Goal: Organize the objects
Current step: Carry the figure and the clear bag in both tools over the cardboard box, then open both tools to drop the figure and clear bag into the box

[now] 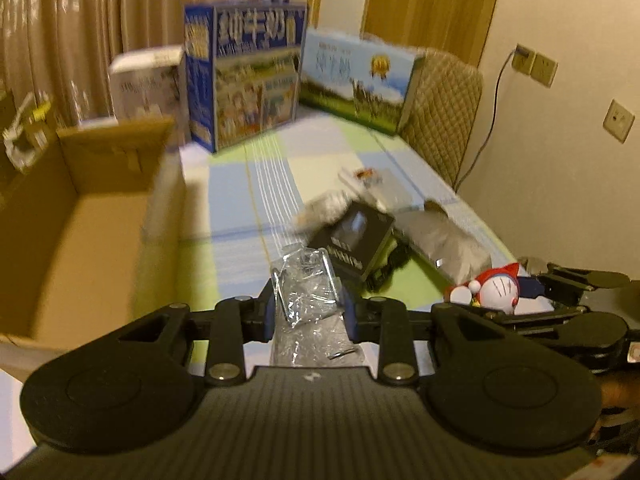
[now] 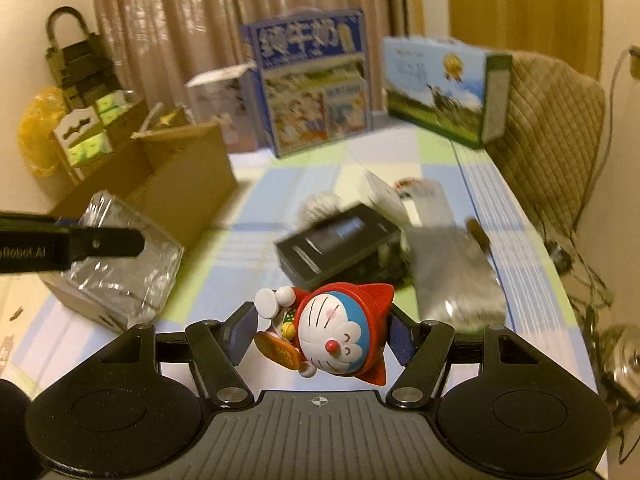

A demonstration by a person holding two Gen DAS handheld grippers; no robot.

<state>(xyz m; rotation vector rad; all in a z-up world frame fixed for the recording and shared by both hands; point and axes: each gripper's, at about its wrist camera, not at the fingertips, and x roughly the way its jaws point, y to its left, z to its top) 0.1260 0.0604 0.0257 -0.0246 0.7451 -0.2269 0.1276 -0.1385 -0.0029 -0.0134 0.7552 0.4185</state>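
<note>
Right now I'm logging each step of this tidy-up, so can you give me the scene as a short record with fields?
left gripper: shut on a clear plastic box
right gripper: holding a cat toy in a red hood
open cardboard box: on the left
still on the table: black box, silver bag
at the far end: two milk cartons

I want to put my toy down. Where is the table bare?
Bare cloth lies between the open cardboard box and the black box, back to the milk cartons. Around the black box and silver bag it is crowded.
</note>
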